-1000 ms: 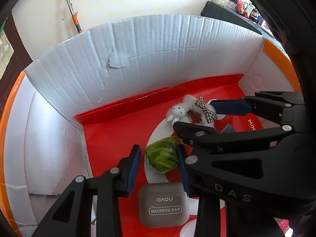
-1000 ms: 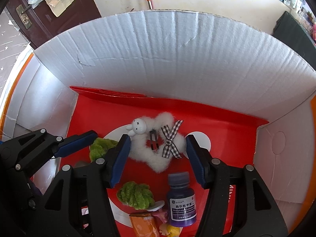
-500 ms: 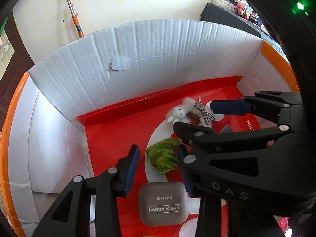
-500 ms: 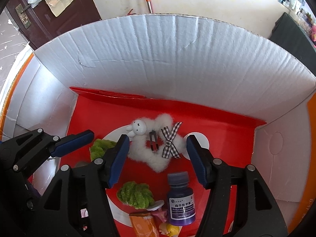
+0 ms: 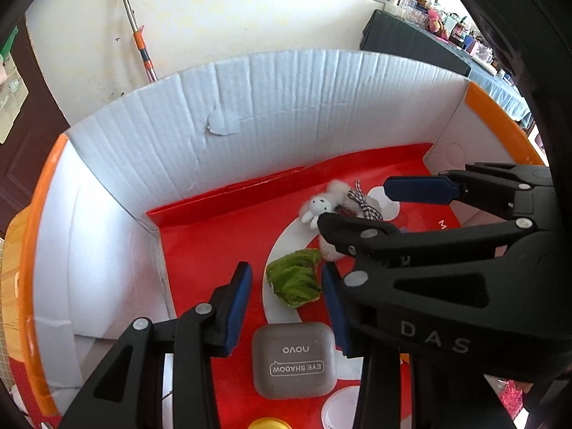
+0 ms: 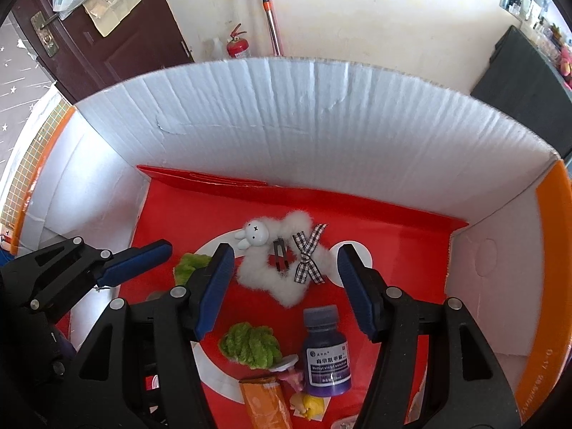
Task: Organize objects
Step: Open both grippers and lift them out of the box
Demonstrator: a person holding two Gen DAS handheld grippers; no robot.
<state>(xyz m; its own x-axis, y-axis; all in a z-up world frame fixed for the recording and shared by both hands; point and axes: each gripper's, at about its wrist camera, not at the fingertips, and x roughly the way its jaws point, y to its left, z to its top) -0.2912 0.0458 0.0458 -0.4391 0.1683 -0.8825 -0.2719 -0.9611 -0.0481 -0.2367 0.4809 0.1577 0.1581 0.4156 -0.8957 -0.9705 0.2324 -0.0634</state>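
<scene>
Both grippers hang above a cardboard box (image 5: 279, 114) with a red floor. My left gripper (image 5: 286, 286) is open and empty over a green fuzzy scrunchie (image 5: 295, 280); a grey eye-shadow case (image 5: 295, 359) lies just below it. My right gripper (image 6: 286, 279) is open and empty above a white fluffy star clip (image 6: 282, 271) with a bunny head and checked bow. The right gripper crosses the left wrist view (image 5: 422, 193). A second green scrunchie (image 6: 250, 345), a purple bottle (image 6: 325, 350) and an orange tube (image 6: 264, 402) lie near the right gripper.
The box's white corrugated walls (image 6: 304, 136) stand high on three sides, with orange rims (image 6: 552, 250). A mop handle (image 5: 137, 46) leans on the wall behind. A dark door (image 6: 93, 35) and a fire extinguisher (image 6: 237, 46) stand beyond the box.
Both grippers have risen and drawn back from the box floor; the objects look smaller and more room shows above the box wall. Nothing was grasped.
</scene>
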